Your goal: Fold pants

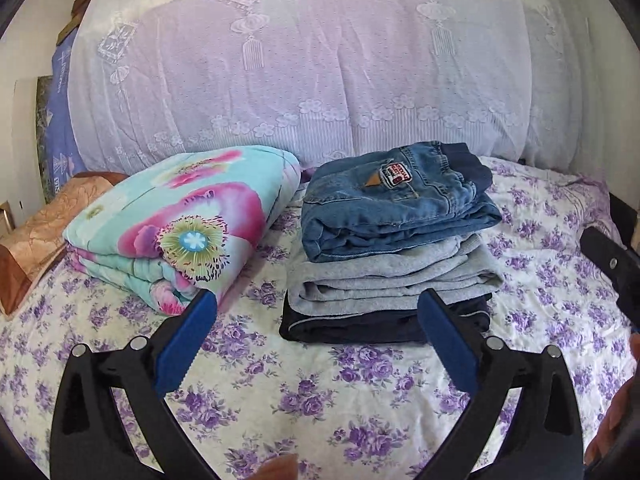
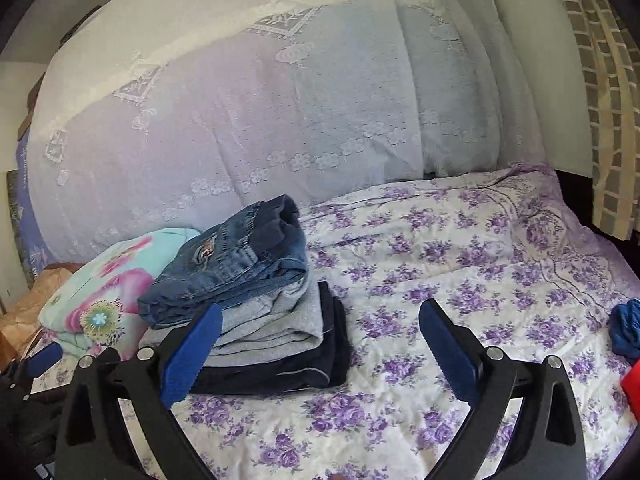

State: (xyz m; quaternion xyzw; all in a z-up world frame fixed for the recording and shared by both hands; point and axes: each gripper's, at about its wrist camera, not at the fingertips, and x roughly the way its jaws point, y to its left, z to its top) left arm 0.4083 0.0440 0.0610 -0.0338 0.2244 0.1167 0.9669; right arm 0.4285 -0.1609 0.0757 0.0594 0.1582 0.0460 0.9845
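A purple-flowered bedsheet [image 1: 360, 400] is covering the bed, with a white lace cover [image 1: 300, 68] filling the upper frame. The folded pants [image 1: 394, 208] are sitting at centre atop a stack, beside a floral quilt [image 1: 176, 224]. The left gripper [image 1: 316, 312] and right gripper [image 2: 320, 324] are both gaping wide, holding nothing.

The stack of folded pants [image 1: 394, 248] stands mid-frame in the left wrist view, just beside the folded floral quilt [image 1: 180, 224] to its left, with only a narrow strip of bedsheet [image 1: 320, 400] between them. Behind both, the lace-covered bedding pile [image 1: 300, 72] walls off the upper frame. In the right wrist view, open sheet spreads across the centre and right, up to a blue cloth [image 2: 626, 330] and a red item [image 2: 632, 388] at the right edge.
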